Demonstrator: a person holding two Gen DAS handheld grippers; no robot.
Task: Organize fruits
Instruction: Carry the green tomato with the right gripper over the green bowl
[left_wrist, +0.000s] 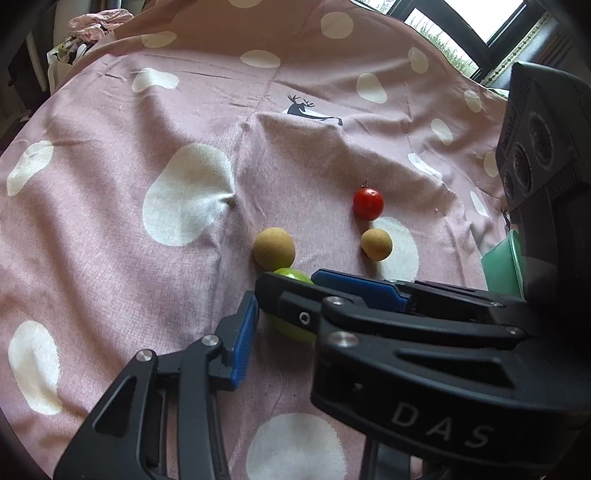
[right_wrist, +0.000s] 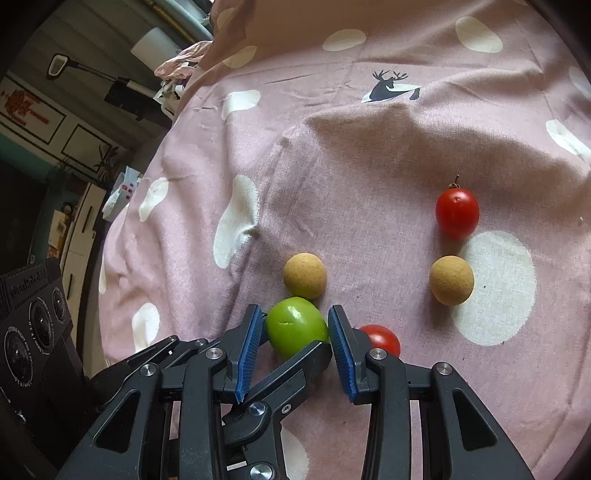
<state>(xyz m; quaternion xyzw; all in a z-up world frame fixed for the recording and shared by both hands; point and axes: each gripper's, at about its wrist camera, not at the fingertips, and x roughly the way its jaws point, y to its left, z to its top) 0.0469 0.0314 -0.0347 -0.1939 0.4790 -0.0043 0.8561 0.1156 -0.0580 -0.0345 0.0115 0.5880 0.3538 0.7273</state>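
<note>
A green fruit (right_wrist: 295, 326) lies on the pink spotted cloth (right_wrist: 351, 155). My right gripper (right_wrist: 293, 345) is open with its blue pads on either side of the fruit. In the left wrist view the green fruit (left_wrist: 291, 275) is mostly hidden behind the right gripper's fingers (left_wrist: 354, 288). My left gripper (left_wrist: 280, 325) is open beside it, only its left pad showing. Two tan round fruits (right_wrist: 305, 275) (right_wrist: 451, 280) and a red tomato (right_wrist: 457, 213) lie beyond. A second red tomato (right_wrist: 382, 339) lies behind the right finger.
A green container (left_wrist: 504, 264) sits at the right edge of the left wrist view. Crumpled cloth (left_wrist: 99, 26) and furniture lie past the far edge of the cloth-covered surface. A fold (right_wrist: 369, 110) runs across the cloth behind the fruits.
</note>
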